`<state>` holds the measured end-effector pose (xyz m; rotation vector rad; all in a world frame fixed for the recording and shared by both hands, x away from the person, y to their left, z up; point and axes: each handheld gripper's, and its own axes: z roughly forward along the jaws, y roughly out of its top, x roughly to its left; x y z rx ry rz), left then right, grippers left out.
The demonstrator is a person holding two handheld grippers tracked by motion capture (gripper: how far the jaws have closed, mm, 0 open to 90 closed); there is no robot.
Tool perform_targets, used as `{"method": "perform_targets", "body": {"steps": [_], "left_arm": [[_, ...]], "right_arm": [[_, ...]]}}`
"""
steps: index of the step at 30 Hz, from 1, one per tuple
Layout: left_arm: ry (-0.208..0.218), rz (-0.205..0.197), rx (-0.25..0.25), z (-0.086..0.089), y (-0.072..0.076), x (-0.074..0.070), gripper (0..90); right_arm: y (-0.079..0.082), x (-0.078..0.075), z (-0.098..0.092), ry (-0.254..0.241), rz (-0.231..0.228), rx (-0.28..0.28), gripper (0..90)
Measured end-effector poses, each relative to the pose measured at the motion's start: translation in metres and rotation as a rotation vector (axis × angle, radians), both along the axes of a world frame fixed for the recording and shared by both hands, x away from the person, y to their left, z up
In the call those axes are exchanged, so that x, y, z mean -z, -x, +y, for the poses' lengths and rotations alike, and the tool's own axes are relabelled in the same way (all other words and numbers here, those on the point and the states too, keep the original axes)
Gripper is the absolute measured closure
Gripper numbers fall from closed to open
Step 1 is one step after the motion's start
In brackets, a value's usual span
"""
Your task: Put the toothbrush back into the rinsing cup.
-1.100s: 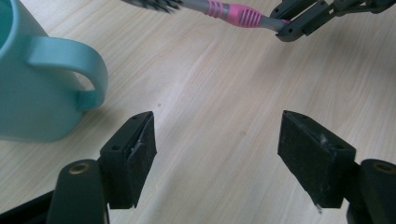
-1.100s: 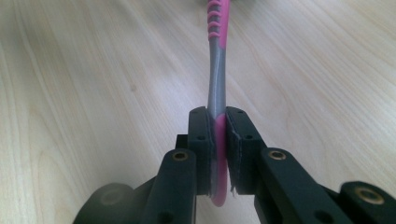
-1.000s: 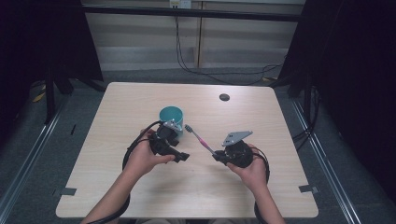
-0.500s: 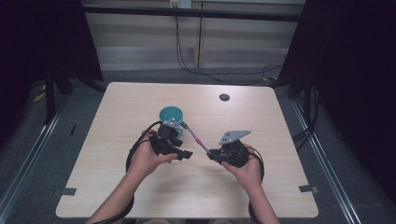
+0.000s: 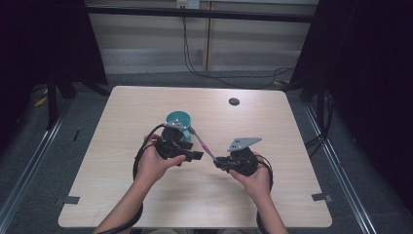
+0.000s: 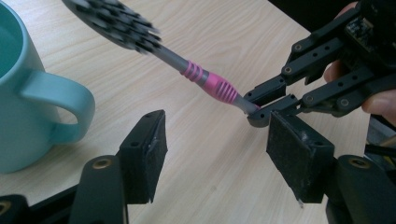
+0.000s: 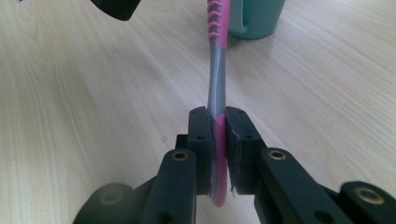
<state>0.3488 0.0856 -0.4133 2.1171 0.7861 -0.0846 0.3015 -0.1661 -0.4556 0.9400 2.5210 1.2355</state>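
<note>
A grey and pink toothbrush (image 5: 203, 145) slants up over the table, bristle head toward the teal mug (image 5: 177, 119). My right gripper (image 7: 218, 123) is shut on the pink tail of its handle (image 7: 217, 88). My left gripper (image 6: 217, 135) is open just left of it, beside the mug (image 6: 28, 102). Its jaws have just been closing, and their pads press on nothing. The toothbrush (image 6: 205, 79) runs above and beyond them, with the right gripper (image 6: 259, 105) close to the left gripper's right pad. In the high view the left gripper (image 5: 195, 156) and right gripper (image 5: 220, 162) nearly meet mid-table.
A light wooden table (image 5: 122, 195) carries a small dark round disc (image 5: 234, 101) near its far edge. Black cables loop from both grippers beside the person's hands. Dark curtains and floor rails flank the table.
The right hand has edged left with the toothbrush, bringing it closer to the left gripper. The left hand has stayed beside the mug.
</note>
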Motion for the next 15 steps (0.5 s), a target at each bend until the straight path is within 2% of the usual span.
{"method": "perform_targets", "body": {"steps": [6, 10, 15], "left_arm": [[0.036, 0.001, -0.027, 0.0003, -0.0015, -0.0007, 41.3], [0.041, -0.020, -0.040, 0.0001, -0.0022, -0.0011, 45.3], [0.049, -0.014, -0.059, 0.0011, -0.0035, -0.0007, 48.3]], "right_arm": [[0.0009, -0.0009, 0.0030, -0.025, -0.001, -0.006, 81.1], [0.0008, -0.0002, 0.0046, -0.032, 0.000, -0.014, 81.1], [0.0011, -0.0003, 0.0070, -0.033, -0.001, -0.019, 81.1]]}}
